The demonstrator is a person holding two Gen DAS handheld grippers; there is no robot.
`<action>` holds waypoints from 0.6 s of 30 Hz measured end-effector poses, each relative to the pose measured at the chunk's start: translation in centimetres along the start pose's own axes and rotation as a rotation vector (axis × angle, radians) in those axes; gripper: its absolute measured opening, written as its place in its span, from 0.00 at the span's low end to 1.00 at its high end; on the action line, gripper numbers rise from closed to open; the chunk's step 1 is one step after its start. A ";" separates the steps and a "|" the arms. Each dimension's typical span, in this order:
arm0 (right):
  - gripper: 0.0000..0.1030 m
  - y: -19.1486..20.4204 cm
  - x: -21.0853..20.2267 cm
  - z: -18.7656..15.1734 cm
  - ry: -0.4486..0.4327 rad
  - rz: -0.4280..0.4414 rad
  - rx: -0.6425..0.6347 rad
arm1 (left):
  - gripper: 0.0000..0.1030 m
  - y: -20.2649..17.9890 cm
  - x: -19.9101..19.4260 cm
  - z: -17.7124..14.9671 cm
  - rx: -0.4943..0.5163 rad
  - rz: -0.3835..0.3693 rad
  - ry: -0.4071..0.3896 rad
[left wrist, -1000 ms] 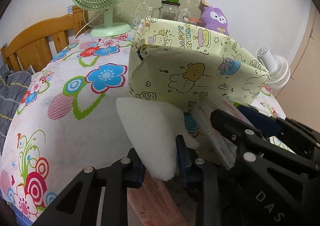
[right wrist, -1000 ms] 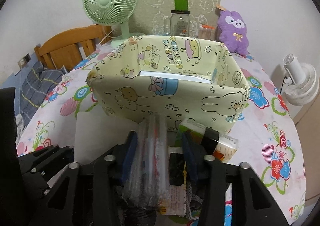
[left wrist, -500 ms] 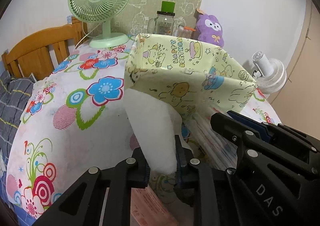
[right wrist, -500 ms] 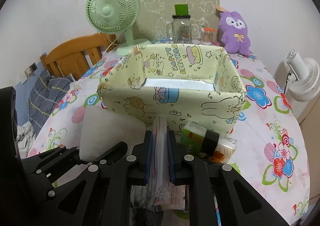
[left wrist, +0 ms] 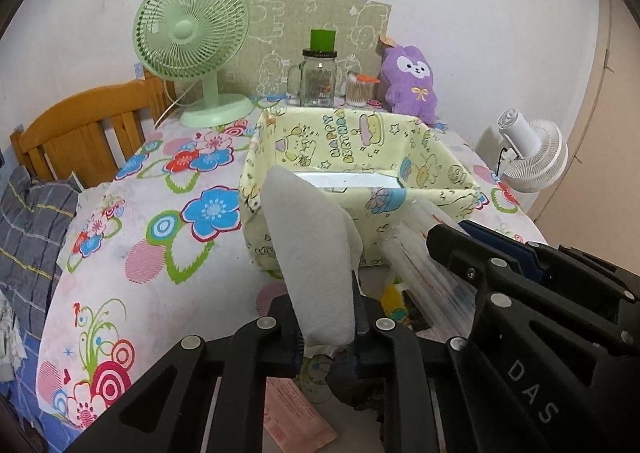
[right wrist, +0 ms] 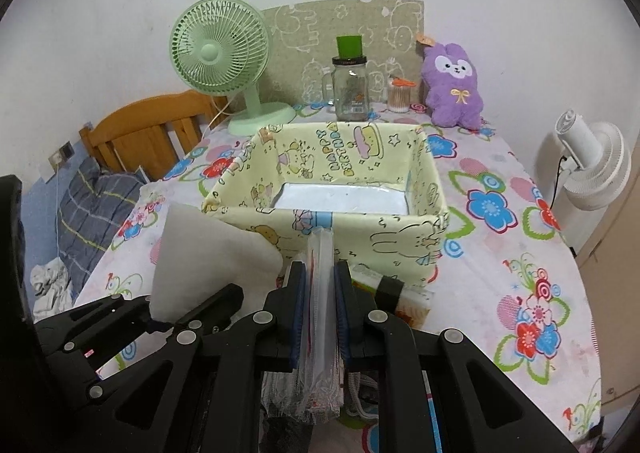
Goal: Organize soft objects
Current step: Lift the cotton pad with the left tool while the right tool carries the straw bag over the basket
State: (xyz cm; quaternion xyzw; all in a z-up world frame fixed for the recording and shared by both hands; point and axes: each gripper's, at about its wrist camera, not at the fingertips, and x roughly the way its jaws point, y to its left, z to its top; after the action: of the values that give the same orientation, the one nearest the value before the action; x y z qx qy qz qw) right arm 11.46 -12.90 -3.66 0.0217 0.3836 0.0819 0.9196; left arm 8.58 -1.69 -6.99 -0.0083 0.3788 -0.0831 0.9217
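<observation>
- Floral cloth in blue, red and green covers the table (right wrist: 520,253), which stands against a white wall.
- At the far edge stand a green fan (right wrist: 220,65), a glass jar (right wrist: 350,91) and a purple plush toy (right wrist: 454,87).
- Mid-table sits a yellow cartoon-print fabric bin (right wrist: 400,245).
- Just before the bin, the left gripper (left wrist: 326,327) is clamped on a white foam pad (left wrist: 316,253); the right gripper (right wrist: 320,293) is clamped on a clear plastic packet (right wrist: 321,317).
- A wooden chair (left wrist: 80,133) and a white fan (right wrist: 592,169) flank the table.
</observation>
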 end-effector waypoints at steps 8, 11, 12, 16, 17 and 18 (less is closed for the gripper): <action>0.17 -0.7 -1.8 0.9 -0.028 -0.021 0.004 | 0.13 -1.1 -1.8 0.8 0.014 0.007 -0.033; 0.17 -0.8 -2.6 1.3 -0.042 -0.023 0.001 | 0.13 -1.4 -2.4 1.3 0.016 0.011 -0.048; 0.17 -0.8 -3.0 1.5 -0.049 -0.024 0.000 | 0.13 -1.5 -2.6 1.5 0.017 0.011 -0.052; 0.17 -0.9 -3.9 2.1 -0.068 -0.025 -0.004 | 0.13 -1.9 -3.5 2.1 0.023 0.014 -0.069; 0.17 -0.9 -4.1 2.2 -0.073 -0.024 -0.004 | 0.13 -1.9 -3.7 2.2 0.023 0.016 -0.073; 0.17 -0.9 -4.3 2.3 -0.076 -0.023 -0.004 | 0.13 -2.0 -3.9 2.3 0.026 0.017 -0.076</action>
State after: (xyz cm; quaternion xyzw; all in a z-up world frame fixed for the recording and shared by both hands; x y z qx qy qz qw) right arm 10.30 -14.48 0.90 0.0185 0.3484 0.0712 0.9345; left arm 7.19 -3.16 -2.49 0.0037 0.3423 -0.0796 0.9362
